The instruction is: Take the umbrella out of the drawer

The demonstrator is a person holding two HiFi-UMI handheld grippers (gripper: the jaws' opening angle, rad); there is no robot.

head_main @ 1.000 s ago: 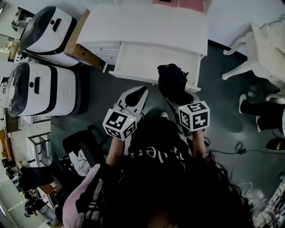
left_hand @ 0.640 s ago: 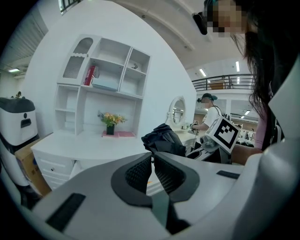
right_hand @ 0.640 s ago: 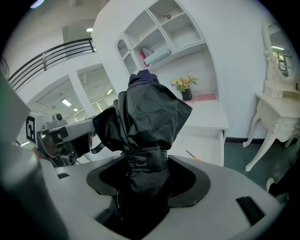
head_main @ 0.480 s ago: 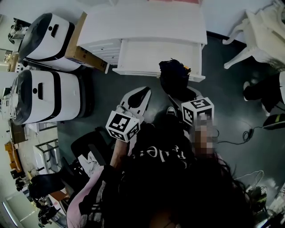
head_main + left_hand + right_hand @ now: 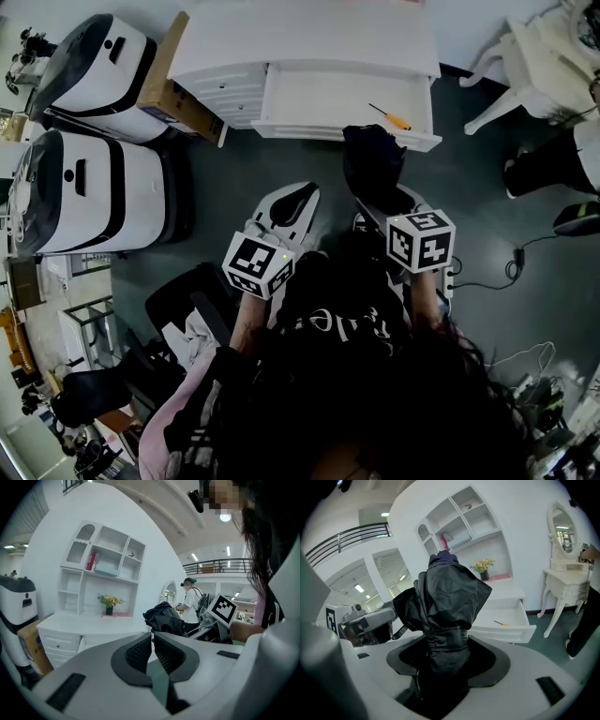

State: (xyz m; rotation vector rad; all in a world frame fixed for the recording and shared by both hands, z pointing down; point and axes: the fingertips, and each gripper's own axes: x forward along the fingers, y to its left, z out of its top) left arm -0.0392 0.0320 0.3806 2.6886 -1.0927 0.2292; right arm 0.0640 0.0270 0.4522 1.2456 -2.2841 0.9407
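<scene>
Nearest of all, the left gripper (image 5: 152,641) had its jaws pressed together with nothing between them, and it hung apart from the furniture, to the left of its partner. Beside it, the right gripper (image 5: 445,654) was clamped on the umbrella (image 5: 446,597), a folded bundle of black fabric (crumpled rather than neatly rolled) that stood upright out of the jaws, pinched at its strapped waist. In the head view the umbrella (image 5: 372,164) sat just in front of the drawer (image 5: 337,132), clear of its inside and over the dark floor (image 5: 234,178). The drawer stood pulled open from the white dresser (image 5: 300,37), and a screwdriver (image 5: 392,118) with an orange handle lay on its white bottom near the right end. Against the dresser's left side leaned a cardboard box (image 5: 172,94), and further left stood two white rounded machines (image 5: 89,187). Off to the right was a white chair (image 5: 534,66).
</scene>
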